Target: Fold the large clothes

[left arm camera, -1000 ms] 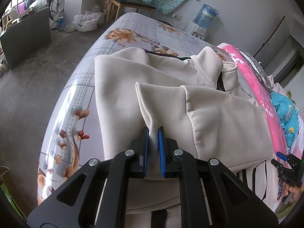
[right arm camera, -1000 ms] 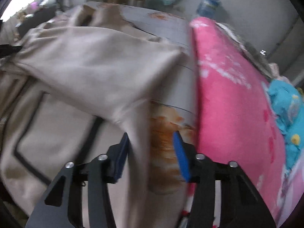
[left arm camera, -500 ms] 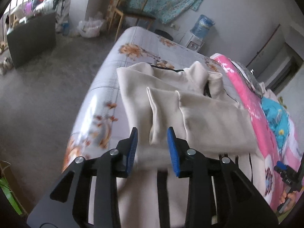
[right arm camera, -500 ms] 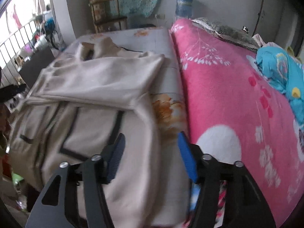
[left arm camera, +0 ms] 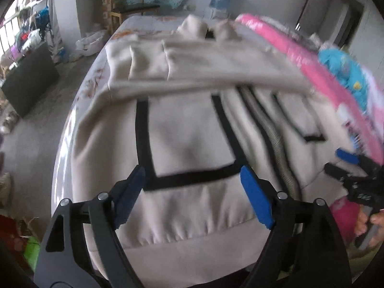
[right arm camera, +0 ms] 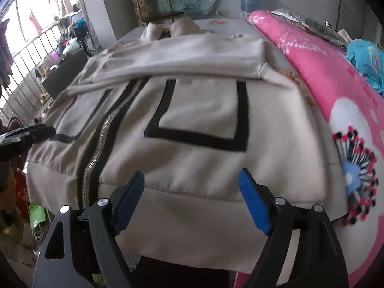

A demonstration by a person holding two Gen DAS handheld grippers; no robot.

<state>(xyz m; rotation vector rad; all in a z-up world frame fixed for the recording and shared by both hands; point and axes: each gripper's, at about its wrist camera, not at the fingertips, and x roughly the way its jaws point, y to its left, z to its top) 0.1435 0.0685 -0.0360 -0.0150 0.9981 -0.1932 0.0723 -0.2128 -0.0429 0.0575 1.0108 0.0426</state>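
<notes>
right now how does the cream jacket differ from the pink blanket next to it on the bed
The cream jacket is plain beige with black outlined pockets and a metal zipper; the pink blanket is bright pink with white flower prints. The jacket lies flat with its sleeves folded across its chest, hem hanging off the near edge; the blanket lies along the jacket's right side, with a blue cloth on it. Both rest on the same bed.

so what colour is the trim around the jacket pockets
Black trim on a cream jacket; clearest in the right wrist view.
</notes>
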